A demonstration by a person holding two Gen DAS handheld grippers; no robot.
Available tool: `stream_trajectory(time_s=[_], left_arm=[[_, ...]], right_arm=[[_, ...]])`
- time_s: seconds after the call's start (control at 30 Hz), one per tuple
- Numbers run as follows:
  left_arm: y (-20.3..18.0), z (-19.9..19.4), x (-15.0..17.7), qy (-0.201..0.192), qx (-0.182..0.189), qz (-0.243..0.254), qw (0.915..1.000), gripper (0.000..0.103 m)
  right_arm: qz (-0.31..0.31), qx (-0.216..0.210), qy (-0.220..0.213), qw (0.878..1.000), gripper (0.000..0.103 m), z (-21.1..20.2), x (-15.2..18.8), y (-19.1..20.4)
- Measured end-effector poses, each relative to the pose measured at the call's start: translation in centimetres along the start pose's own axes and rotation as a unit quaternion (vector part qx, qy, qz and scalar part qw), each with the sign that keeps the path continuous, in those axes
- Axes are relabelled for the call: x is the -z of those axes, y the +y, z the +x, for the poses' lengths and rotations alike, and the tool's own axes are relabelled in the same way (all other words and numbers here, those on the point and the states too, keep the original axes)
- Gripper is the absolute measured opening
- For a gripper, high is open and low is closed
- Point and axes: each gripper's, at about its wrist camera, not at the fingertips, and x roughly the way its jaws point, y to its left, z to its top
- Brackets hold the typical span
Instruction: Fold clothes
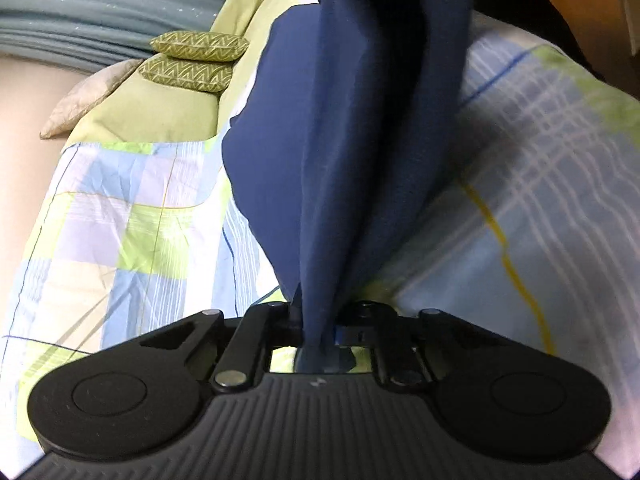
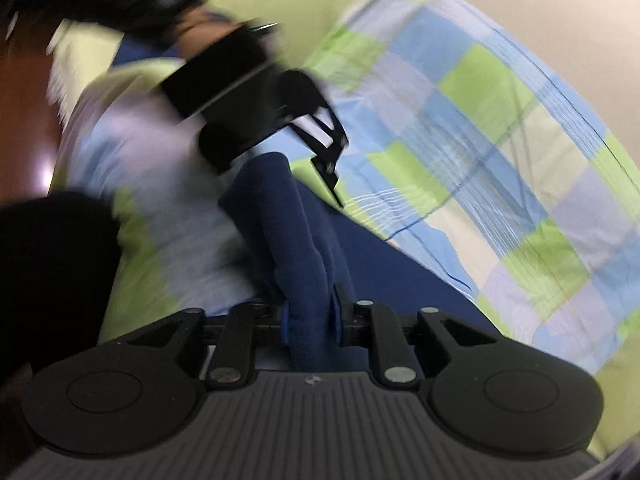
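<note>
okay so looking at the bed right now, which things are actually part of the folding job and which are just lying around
Part of the job:
- navy garment, pinched in both tongs
- left tongs, shut on it
- right tongs, closed around a bunched fold
- checked bedsheet, the work surface

Just lying about:
- two green patterned pillows, stacked
- beige cushion beside them
- teal curtain behind

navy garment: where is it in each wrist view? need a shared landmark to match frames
Left wrist: navy garment runs up the centre, pinched at the bottom in the left gripper.
Right wrist: it sits lower centre, a bunched fold between the right gripper's fingers; the left gripper shows blurred above it.
Shared landmark: the checked bedsheet under the garment.
</note>
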Motion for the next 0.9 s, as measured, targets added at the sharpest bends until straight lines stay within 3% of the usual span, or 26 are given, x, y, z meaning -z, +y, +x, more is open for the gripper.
stream_trajectory(time_s=[0.13, 0.27, 0.3, 0.37, 0.4, 0.43, 0.5, 0.57, 0.7, 0.9], left_arm=[[0.3, 0.1, -0.1, 0.003, 0.007, -0.002, 1.0000, 0.009], [0.4, 0.1, -0.3, 0.011, 0.005, -0.001, 0.9999, 0.009], [0.3, -0.5, -0.4, 0.013, 0.001, -0.001, 0.9999, 0.014], [-0.1, -2.0, -0.5, 0.019, -0.006, -0.006, 0.9998, 0.022], [-0.3, -2.4, -0.5, 0.022, -0.010, -0.011, 0.9996, 0.033], [-0.6, -2.7, -0.6, 0.023, -0.013, -0.017, 0.9995, 0.050], [-0.8, -3.7, -1.0, 0.014, -0.013, -0.035, 0.9992, 0.061], [-0.9, -4.8, -1.3, 0.006, -0.012, -0.051, 0.9986, 0.062], [-1.4, -6.2, -2.5, -0.014, -0.024, -0.056, 0.9981, 0.075], [-1.5, -4.5, -4.9, -0.038, -0.037, -0.037, 0.9979, 0.078]], right_arm=[[-0.045, 0.019, 0.016, 0.999, 0.041, 0.2, 1.5, 1.8], [-0.052, 0.028, 0.012, 0.998, 0.043, 0.7, 2.0, 2.4], [-0.050, 0.028, 0.010, 0.998, 0.041, 0.8, 2.0, 2.5], [-0.021, 0.020, 0.006, 1.000, 0.022, 1.0, 1.9, 2.2], [0.009, 0.012, 0.004, 1.000, 0.018, 1.1, 1.8, 1.8], [0.028, 0.008, 0.001, 1.000, 0.017, 1.1, 1.8, 1.4], [0.082, 0.000, -0.008, 0.997, 0.015, 0.6, 2.0, 0.1], [0.123, -0.005, -0.015, 0.992, 0.015, 0.1, 2.0, -1.3], [0.176, -0.006, -0.028, 0.984, 0.014, -0.7, 2.0, -3.6], [0.171, -0.005, -0.024, 0.985, 0.014, -0.6, 1.5, -3.6]])
